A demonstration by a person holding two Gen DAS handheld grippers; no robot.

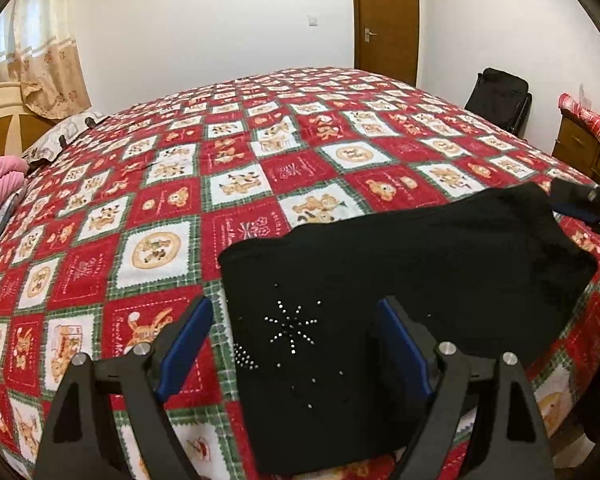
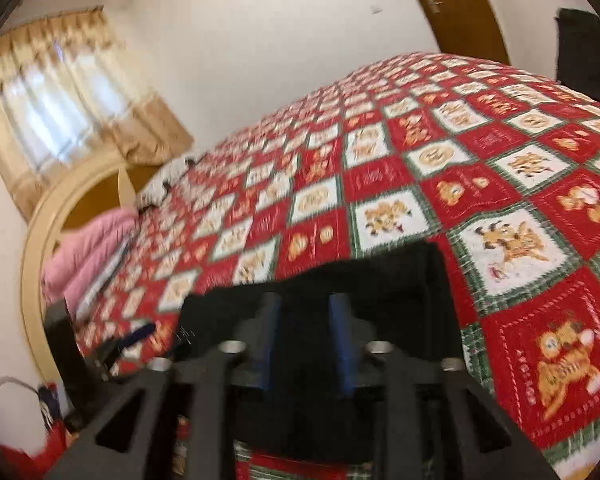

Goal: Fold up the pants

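On the bed's patchwork quilt [image 1: 236,184] lie the folded black pants [image 1: 380,280]; left gripper [image 1: 292,336] spread wide above them, right gripper [image 2: 306,328] parted, blurred, gripping nothing.

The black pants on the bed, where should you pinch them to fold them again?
Probably pinch the black pants at a short end of the folded stack, coming in low from the near bed edge. They lie flat on the bedspread, so only edges offer a lip. The open left gripper already straddles the sparkly end.
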